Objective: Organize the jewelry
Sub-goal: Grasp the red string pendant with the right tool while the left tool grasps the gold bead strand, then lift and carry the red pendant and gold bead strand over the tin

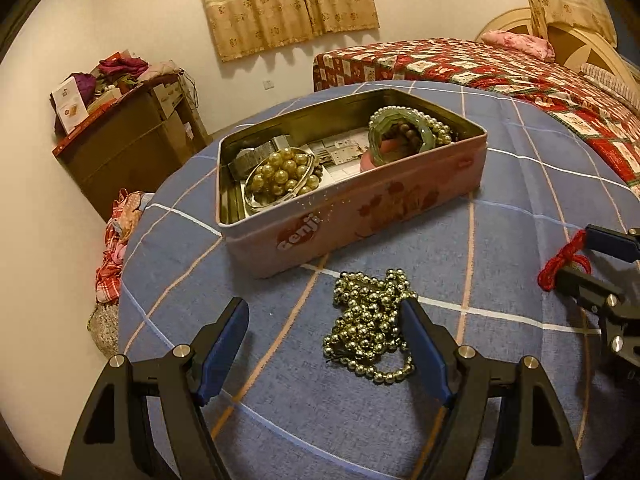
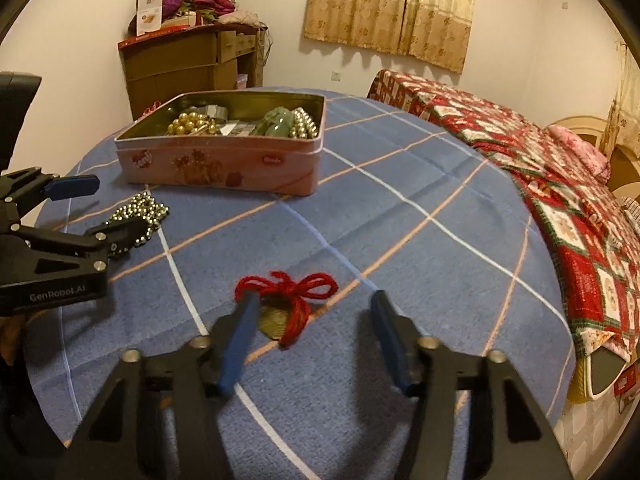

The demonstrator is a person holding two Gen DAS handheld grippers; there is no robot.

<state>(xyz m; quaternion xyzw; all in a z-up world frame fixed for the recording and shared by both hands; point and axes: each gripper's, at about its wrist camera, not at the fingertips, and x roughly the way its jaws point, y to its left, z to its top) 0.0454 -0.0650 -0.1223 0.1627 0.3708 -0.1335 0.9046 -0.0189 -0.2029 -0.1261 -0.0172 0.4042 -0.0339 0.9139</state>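
While the tin is part filled: status follows.
Done: my tin (image 1: 352, 216) on the blue checked cloth (image 1: 520, 208) already holds pearl beads, a green bangle and cards.
Left: gold bead chain (image 1: 370, 324) and red yarn bow (image 2: 294, 294), both on the cloth near the tin.
Left gripper (image 1: 326, 332): I hold it spread wide, one finger touching the chain, nothing gripped.
Right gripper (image 2: 314, 318): jaws apart around the bow, no pinch yet.

Warm dim indoor light, soft shadows, strong fisheye edge distortion
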